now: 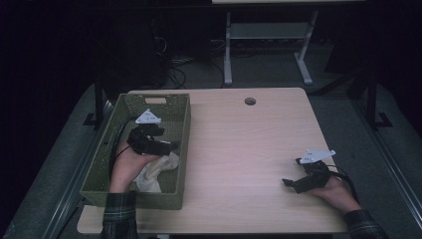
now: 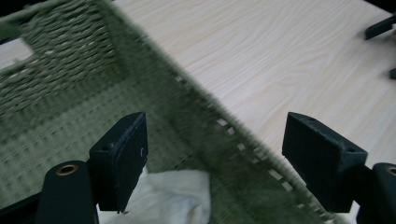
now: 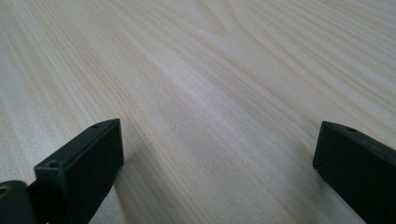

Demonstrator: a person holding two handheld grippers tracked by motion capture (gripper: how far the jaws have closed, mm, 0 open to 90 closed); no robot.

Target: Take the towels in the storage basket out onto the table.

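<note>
A: While the left hand-held gripper (image 1: 169, 145) hangs inside the green woven basket (image 1: 181, 130), where does the white cloth (image 1: 157, 172) lie from it?

B: Just below and toward the person's side. In the left gripper view the cloth (image 2: 166, 198) shows at the bottom edge, low between the jaws and closer to the left one, on the basket floor. The jaws stand wide with nothing between the pads; one sits over the basket floor, the other out past the right wall (image 2: 219, 140), so they straddle that wall.

A: So the cloth is not lined up with the opening?

B: Not as I read it. The gripper points toward the bench (image 1: 249, 149) side, and the cloth is a crumpled heap in the near end of the basket, touching the right wall. It looks slightly longer along the basket's length, though it is too bunched to give a clear axis.

A: And the other hand?

B: The right hand-held gripper (image 1: 290, 183) rests well apart, on the bare bench near its right edge, jaws also wide and empty over the wood (image 3: 210, 107). The left is plainly nearer; my guess is that it must draw back and tip down to take the cloth.
</note>
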